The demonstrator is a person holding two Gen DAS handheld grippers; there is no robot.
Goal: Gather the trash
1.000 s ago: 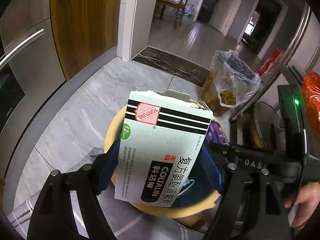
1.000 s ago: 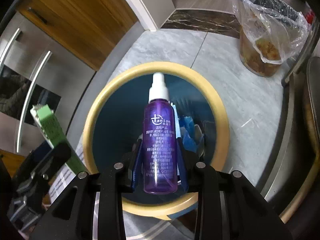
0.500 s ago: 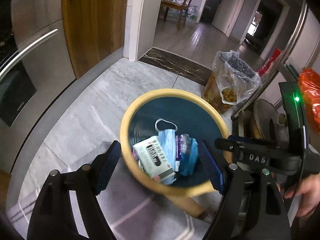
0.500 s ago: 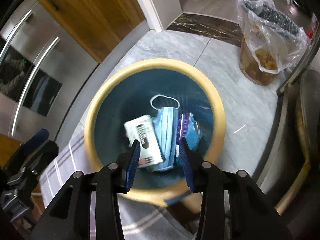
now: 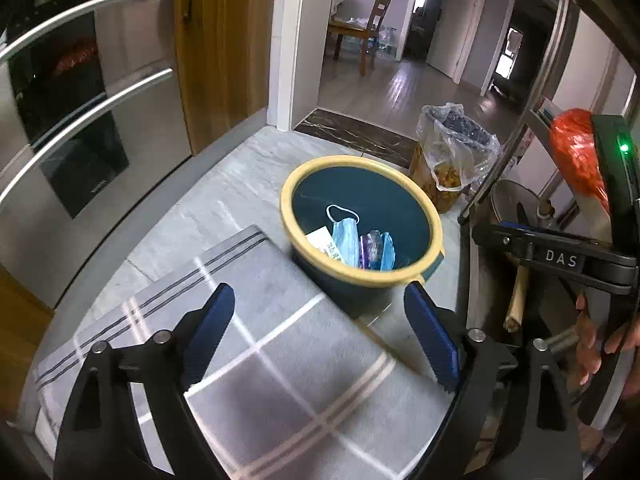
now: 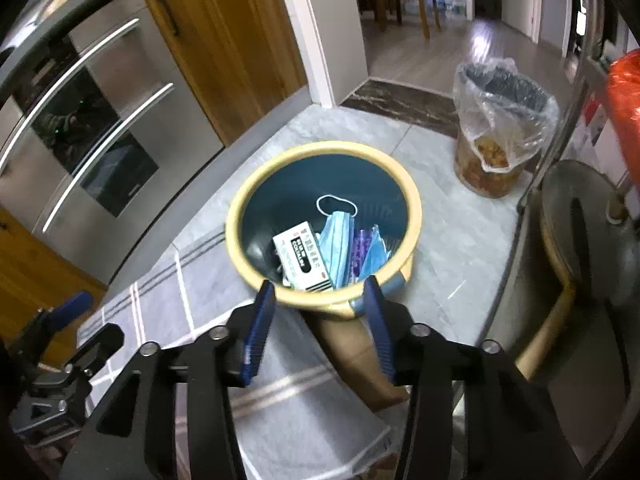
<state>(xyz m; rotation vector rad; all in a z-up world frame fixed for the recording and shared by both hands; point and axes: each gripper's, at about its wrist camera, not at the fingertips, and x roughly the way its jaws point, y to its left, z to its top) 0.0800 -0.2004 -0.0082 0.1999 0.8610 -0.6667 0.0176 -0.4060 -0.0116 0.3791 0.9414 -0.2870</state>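
Note:
A dark blue bin with a yellow rim (image 5: 360, 160) (image 6: 320, 148) stands on the grey floor. Inside lie a white medicine box (image 6: 302, 256) (image 5: 322, 240), a blue face mask (image 6: 338, 240) (image 5: 346, 234) and a purple spray bottle (image 6: 358, 248) (image 5: 370, 246). My left gripper (image 5: 320, 304) hangs over a grey checked cloth, back from the bin, its jaws opening wide with nothing between them. My right gripper (image 6: 320, 300) hovers just short of the bin's near rim, jaws opening and empty.
A grey checked cloth (image 5: 260, 360) (image 6: 192, 300) covers the surface below both grippers. A bag-lined food-waste bin (image 5: 452, 160) (image 6: 496, 132) stands beyond. Steel oven fronts (image 5: 80, 120) line the left; a metal rack with an orange bag (image 5: 576, 156) is right. A hand (image 5: 592, 344) holds the right gripper.
The left gripper let go of the medicine box and the right let go of the purple bottle; both dropped into the bin. Both grippers then pulled back and up, jaws widening.

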